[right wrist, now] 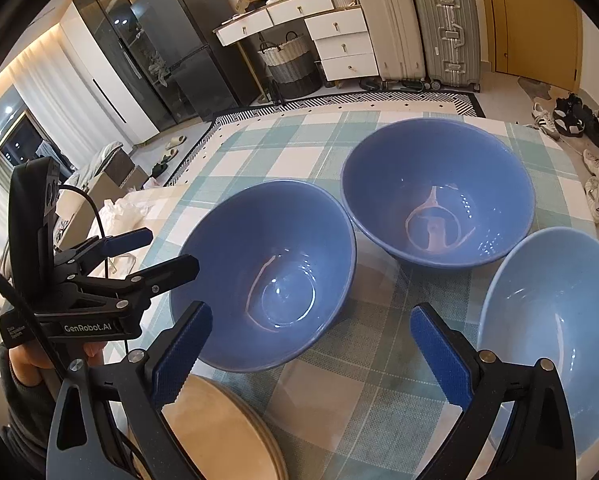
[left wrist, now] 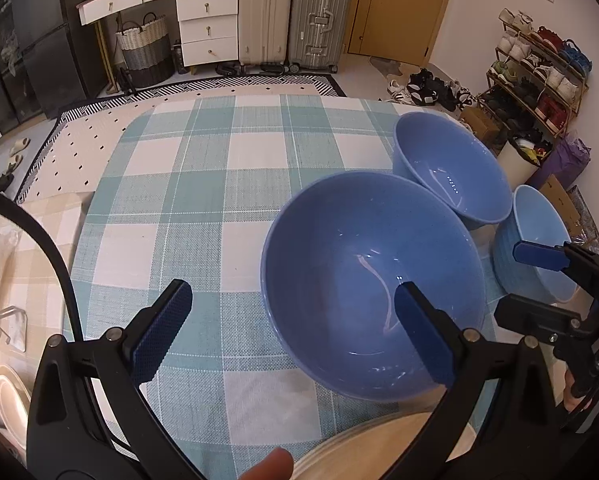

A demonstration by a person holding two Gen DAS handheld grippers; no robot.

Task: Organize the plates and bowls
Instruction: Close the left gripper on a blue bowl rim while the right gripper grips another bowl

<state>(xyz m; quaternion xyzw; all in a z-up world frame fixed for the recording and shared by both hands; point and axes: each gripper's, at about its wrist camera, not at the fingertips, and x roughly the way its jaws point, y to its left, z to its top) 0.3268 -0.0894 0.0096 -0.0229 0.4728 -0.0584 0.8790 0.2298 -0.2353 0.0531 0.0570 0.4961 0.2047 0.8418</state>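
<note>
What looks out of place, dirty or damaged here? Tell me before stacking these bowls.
The near blue bowl and the far blue bowl each show a pinkish ring-shaped mark inside, possibly residue or a reflection. The light blue bowl looks clean. All stand upright; no spill or crack shows.

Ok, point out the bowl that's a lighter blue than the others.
The light-blue bowl at the table's right edge, beside the right claw; the other two bowls are darker, periwinkle blue.

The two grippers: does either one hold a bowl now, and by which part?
Nothing is held. The left gripper and the right gripper are both open, with no bowl between their fingers.
</note>
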